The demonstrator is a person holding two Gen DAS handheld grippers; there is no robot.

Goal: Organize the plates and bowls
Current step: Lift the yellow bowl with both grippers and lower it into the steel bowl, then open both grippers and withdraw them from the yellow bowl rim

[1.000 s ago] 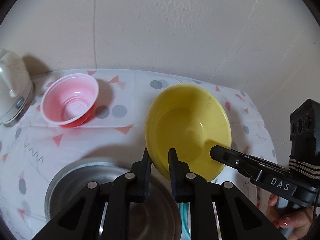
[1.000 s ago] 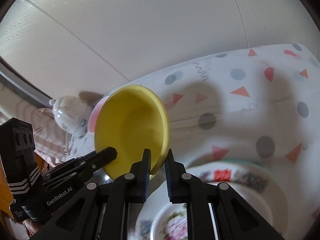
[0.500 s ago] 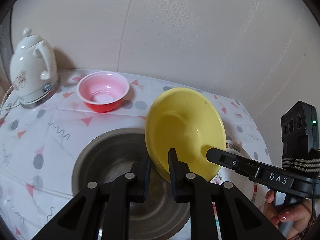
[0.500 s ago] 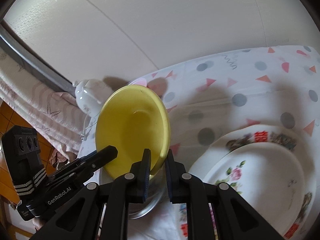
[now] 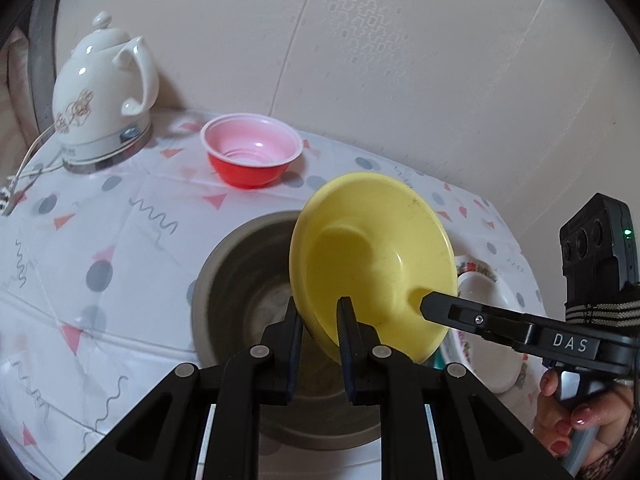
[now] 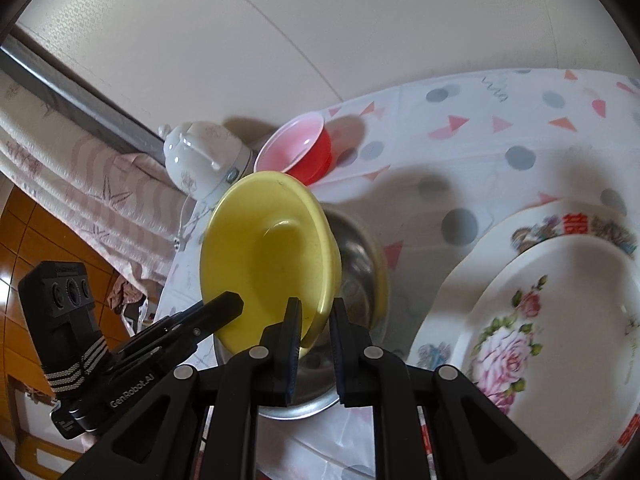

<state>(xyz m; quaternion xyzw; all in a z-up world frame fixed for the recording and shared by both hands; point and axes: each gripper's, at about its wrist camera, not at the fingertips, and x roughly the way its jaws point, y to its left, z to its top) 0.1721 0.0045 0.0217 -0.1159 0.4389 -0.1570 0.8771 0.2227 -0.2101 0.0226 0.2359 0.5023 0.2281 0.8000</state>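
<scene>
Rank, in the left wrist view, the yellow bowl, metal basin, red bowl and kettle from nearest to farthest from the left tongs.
1. Yellow bowl, rim clamped in the left tongs.
2. Metal basin, directly below.
3. Red bowl, beyond the basin.
4. Kettle, far left corner.

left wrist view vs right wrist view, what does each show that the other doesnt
Only the left wrist view shows the person's hand on the right gripper's handle. Only the right wrist view shows the wooden cabinet, the striped cloth and most of the floral plate. Both show the yellow bowl with each gripper's jaws clamped on its rim, the steel bowl beneath it, the red bowl and the white kettle.
</scene>
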